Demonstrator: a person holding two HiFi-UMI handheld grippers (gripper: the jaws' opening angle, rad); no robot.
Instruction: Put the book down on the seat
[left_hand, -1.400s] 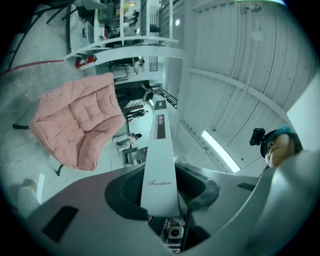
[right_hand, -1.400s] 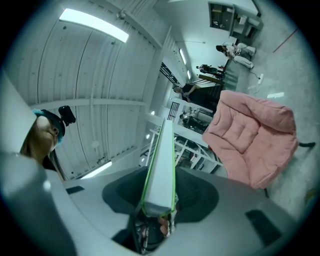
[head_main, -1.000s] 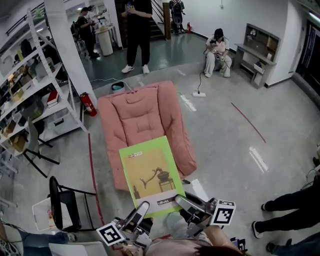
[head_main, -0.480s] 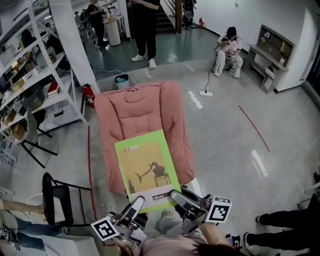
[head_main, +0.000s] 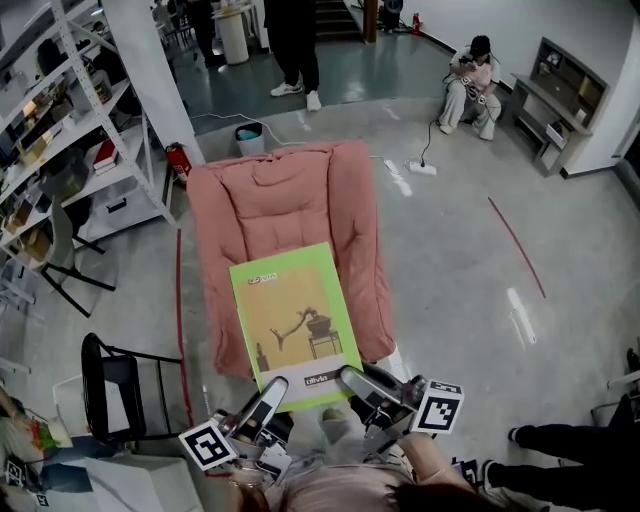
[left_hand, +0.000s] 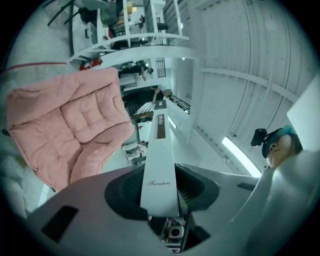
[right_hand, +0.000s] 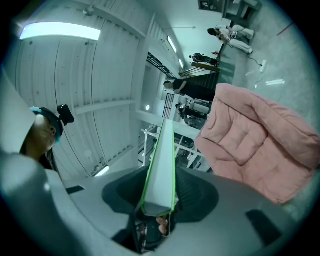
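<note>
A large green-covered book (head_main: 295, 325) hangs flat over the near end of a pink padded seat (head_main: 285, 220). My left gripper (head_main: 270, 400) is shut on the book's near left corner, and my right gripper (head_main: 352, 385) is shut on its near right corner. In the left gripper view the book's white spine edge (left_hand: 159, 165) runs straight out between the jaws, with the pink seat (left_hand: 70, 125) to the left. In the right gripper view the green-rimmed edge of the book (right_hand: 161, 170) sits between the jaws, with the seat (right_hand: 260, 145) at the right.
A black folding chair (head_main: 120, 390) stands at the near left. White shelving (head_main: 60, 150) lines the left side, with a red fire extinguisher (head_main: 178, 160) by a pillar. A power strip (head_main: 420, 168) lies on the floor beyond the seat. Several people are at the far end.
The seat and the book have drawn closer under my view, and the book now lies further over the seat's near end. Both grippers keep their hold on the book.
</note>
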